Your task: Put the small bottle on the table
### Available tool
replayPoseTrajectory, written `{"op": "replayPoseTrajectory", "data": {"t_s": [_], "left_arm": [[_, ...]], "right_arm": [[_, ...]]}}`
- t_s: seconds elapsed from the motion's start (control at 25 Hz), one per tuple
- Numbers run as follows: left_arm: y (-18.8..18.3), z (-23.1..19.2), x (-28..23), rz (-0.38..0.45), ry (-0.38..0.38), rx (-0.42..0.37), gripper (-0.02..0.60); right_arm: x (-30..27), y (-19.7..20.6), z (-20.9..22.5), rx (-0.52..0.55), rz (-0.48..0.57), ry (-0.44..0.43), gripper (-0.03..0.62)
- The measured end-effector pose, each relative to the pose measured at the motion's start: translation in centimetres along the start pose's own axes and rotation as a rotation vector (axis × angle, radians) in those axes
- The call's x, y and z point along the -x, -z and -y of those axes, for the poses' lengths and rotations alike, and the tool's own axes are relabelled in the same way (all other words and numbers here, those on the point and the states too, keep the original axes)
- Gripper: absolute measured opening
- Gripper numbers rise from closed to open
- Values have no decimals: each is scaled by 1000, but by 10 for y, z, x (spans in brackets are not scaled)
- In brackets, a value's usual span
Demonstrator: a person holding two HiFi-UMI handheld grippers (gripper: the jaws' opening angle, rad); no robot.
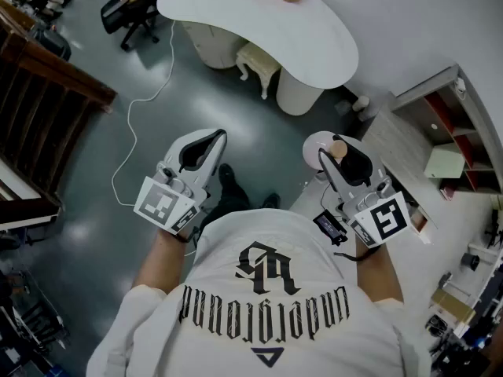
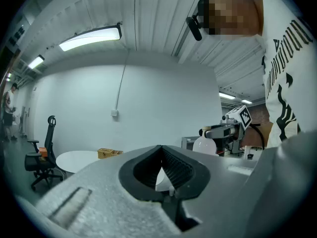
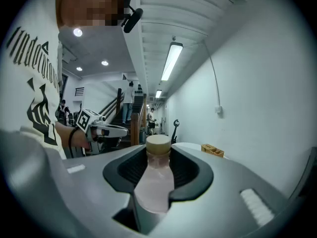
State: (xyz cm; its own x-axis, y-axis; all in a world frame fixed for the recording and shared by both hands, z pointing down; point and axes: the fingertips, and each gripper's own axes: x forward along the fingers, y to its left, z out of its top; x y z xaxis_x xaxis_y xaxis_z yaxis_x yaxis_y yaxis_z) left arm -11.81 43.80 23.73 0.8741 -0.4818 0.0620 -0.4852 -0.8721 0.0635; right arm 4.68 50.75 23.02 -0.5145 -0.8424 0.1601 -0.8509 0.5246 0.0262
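Short of the white worktop (image 1: 267, 22), the left claw (image 1: 217, 136) hangs closed and empty. To its right, the right claw (image 1: 330, 157) grips the tan-capped small bottle (image 3: 157, 180), off the worktop.

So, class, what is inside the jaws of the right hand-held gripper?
A small bottle of pale pinkish liquid with a tan cap, gripped by the right hand-held gripper. Its base is hidden below the jaws.

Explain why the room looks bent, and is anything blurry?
Left gripper view: fisheye lens curves the wall, strip light glares. Right gripper view: same curving; the close bottle looks soft. Head view: dimmer, sharp, less bent.
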Motion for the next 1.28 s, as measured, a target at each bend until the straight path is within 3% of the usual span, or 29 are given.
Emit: {"op": "replayPoseTrajectory", "data": {"t_s": [0.28, 0.68, 1.28], "left_arm": [[-3, -8, 0, 2, 12, -19, 8], [0, -51, -1, -5, 30, -8, 8], [-15, -183, 4, -9, 88, -38, 8]], "right_arm": [[-13, 0, 1, 3, -1, 5, 138], [-57, -9, 4, -19, 18, 16, 138], [-191, -38, 8, -9, 22, 51, 138]]}}
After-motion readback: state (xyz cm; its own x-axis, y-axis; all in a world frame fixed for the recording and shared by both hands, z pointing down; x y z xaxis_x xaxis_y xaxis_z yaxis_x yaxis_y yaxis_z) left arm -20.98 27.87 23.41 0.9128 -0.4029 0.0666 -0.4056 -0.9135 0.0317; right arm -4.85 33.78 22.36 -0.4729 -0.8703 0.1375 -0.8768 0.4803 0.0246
